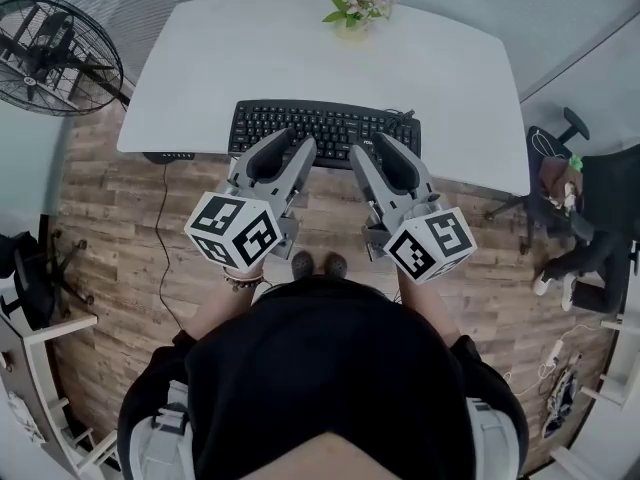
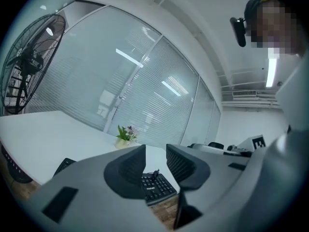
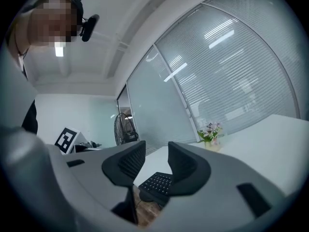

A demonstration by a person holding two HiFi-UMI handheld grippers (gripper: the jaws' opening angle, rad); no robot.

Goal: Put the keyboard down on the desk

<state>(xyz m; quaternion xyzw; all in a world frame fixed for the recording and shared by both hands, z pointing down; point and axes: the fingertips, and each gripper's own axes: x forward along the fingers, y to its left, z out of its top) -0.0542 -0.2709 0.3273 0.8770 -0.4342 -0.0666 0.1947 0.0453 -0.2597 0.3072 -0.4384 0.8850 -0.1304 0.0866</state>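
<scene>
keyboard [image 1: 325, 128]: flat on the desk [image 1: 250, 58], long side along the near edge, roughly centred (task looks done, judging by how it lies)
left gripper [image 1: 298, 143]: jaws a narrow gap apart with nothing between them; keyboard shows below and beyond, looks untouched
right gripper [image 1: 370, 148]: same, narrow gap and empty; just beside the left one, over the near edge
risk 1: keyboard's front sits right at the desk lip, so a jaw tip catching it on the way out could drag it off onto the floor [image 1: 120, 248]
risk 2: cable [image 1: 405, 115] sticks up at the keyboard's far right corner; a snag there would skew the board
risk 3: the two grippers are close together, and rolling either one inward could knock the marker cubes [image 1: 235, 230] together
edges: the near edge is the one that matters, tips hang about over it; far edge and plant [image 1: 358, 6] are well apart from the keyboard
room on desk: plenty of bare top behind and to either side of the keyboard, so nudging it further in would be safe
room off desk: fan [image 1: 55, 53] to the left and chair [image 1: 590, 218] to the right are both well apart; straight back toward the body is free
</scene>
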